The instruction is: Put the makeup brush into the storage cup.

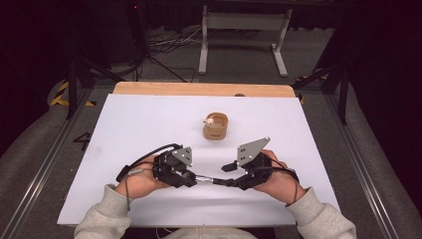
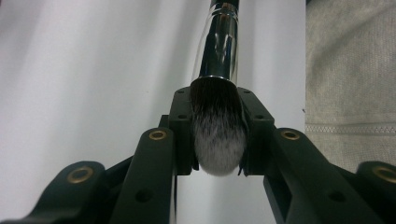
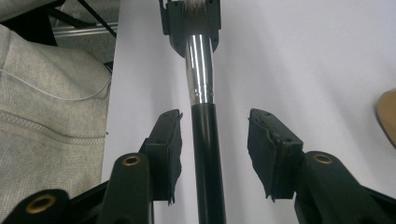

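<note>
A makeup brush (image 1: 209,180) with dark, white-tipped bristles (image 2: 218,140), a chrome ferrule and a black handle (image 3: 208,154) lies level between my two hands, low over the white table (image 1: 149,129) near its front edge. My left gripper (image 2: 218,121) is shut on the bristle head, its pads squeezing both sides. It also appears at the top of the right gripper view as the left gripper (image 3: 191,18). My right gripper (image 3: 215,140) is open, one jaw on each side of the handle with a gap on both sides. In the high view the left gripper (image 1: 191,179) and right gripper (image 1: 230,175) face each other.
A small round wooden cup (image 1: 215,126) with a pale item inside stands mid-table beyond the hands; its rim shows as the cup (image 3: 387,116) at the right edge. Grey sleeves (image 2: 350,70) come in along the front edge. The tabletop's wooden strip (image 1: 199,88) runs along the far side.
</note>
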`<state>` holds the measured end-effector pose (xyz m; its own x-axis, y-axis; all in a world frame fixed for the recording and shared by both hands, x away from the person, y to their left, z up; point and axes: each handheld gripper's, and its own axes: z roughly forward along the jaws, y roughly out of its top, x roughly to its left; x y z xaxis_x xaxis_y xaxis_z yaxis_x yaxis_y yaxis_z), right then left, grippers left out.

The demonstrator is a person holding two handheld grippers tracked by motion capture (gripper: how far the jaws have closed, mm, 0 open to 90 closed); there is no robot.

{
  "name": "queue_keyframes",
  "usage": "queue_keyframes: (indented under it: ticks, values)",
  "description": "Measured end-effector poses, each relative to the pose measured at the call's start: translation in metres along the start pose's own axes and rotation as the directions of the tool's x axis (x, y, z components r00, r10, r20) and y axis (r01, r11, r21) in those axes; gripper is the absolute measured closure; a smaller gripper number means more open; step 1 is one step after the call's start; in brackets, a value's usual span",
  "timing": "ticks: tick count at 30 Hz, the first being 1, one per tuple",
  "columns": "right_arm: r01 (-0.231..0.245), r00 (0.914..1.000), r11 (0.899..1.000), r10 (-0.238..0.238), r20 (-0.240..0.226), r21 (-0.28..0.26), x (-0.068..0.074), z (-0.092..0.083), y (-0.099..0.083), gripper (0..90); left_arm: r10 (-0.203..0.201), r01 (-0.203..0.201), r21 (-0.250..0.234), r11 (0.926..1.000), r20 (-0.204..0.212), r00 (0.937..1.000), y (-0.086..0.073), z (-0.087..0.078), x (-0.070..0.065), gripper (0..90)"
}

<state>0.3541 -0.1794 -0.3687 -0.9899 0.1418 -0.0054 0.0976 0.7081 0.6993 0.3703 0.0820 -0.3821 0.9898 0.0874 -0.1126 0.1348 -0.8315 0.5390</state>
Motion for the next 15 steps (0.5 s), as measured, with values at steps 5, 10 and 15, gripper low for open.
queue_keyframes:
  ticks: [5, 10, 15]
  values:
    - [0.010, 0.9999, 0.997, -0.009, -0.010, 0.071, -0.001, 0.005, 0.010, 54.7, 0.003, -0.003, -0.002, 1.0000, -0.004, 1.0000, 0.000, 0.000, 0.000, 72.0]
    - [0.007, 0.9998, 0.993, -0.005, -0.018, 0.118, -0.001, 0.009, 0.017, 54.8, 0.002, -0.002, 0.000, 1.0000, -0.006, 1.0000, 0.000, 0.000, 0.000, 72.0]
    - [0.009, 0.9998, 0.988, -0.007, -0.018, 0.157, -0.001, 0.012, 0.022, 53.8, 0.004, -0.004, 0.000, 1.0000, -0.006, 1.0000, 0.000, 0.000, 0.000, 72.0]
